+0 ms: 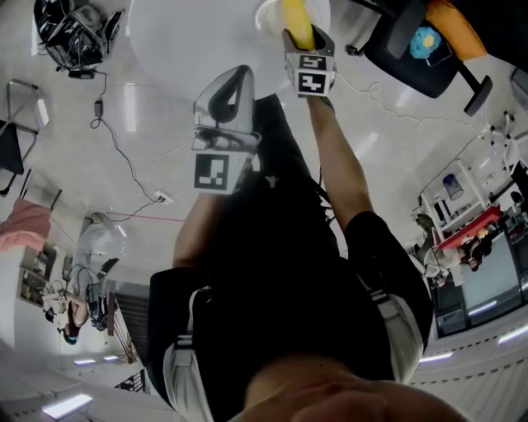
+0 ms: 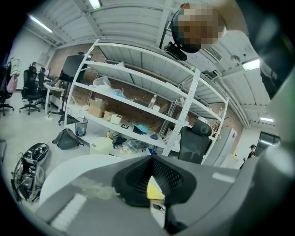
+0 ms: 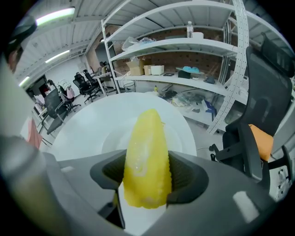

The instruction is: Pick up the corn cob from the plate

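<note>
Top centre of the head view: the right gripper (image 1: 305,39) grips the corn (image 1: 296,20) between both pads, over the white plate (image 1: 266,18) on the round worktop (image 1: 186,41), while the left gripper (image 1: 224,97), jaws together and empty, hangs just lower left.

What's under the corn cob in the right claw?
A white plate on the round white table. The corn cob and right claw cover the plate's middle, so whether the cob rests on it cannot be seen.
</note>
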Demonstrator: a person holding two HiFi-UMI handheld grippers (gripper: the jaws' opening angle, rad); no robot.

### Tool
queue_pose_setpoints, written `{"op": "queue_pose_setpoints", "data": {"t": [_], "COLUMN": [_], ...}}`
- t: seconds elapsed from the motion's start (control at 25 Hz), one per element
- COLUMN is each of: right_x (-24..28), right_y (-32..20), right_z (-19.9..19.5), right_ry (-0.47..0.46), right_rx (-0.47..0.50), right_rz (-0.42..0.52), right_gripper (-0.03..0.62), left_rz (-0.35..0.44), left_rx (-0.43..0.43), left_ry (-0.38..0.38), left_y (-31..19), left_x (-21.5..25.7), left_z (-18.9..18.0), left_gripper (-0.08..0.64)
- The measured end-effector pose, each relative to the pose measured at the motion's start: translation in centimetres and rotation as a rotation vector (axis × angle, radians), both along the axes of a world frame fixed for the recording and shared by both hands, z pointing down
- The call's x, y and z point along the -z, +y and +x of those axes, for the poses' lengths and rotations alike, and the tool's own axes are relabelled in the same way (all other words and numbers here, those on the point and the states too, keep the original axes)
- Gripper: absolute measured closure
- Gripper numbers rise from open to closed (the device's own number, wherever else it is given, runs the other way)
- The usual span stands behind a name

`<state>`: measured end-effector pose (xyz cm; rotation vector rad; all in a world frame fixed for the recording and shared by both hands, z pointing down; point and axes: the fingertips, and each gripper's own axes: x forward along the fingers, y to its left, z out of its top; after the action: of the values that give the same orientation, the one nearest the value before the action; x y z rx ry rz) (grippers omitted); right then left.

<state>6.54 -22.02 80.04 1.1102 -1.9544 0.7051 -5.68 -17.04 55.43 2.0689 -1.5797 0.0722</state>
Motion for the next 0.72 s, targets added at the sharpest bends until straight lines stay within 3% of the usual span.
{"op": "queue_pose_setpoints", "data": {"t": [0.72], "right_x": [1.9], "right_y": [1.6], "right_z": [0.3], "right_ry": [-0.074], "right_rx": [-0.079], "right_rz": [0.008], "right_gripper": [0.330], "left_rz": [0.034], "left_rx": [0.013], "left_ry": [0.005], "left_y": [2.3], "left_x": [1.4], "left_z": [-1.0], "left_gripper": [0.558]}}
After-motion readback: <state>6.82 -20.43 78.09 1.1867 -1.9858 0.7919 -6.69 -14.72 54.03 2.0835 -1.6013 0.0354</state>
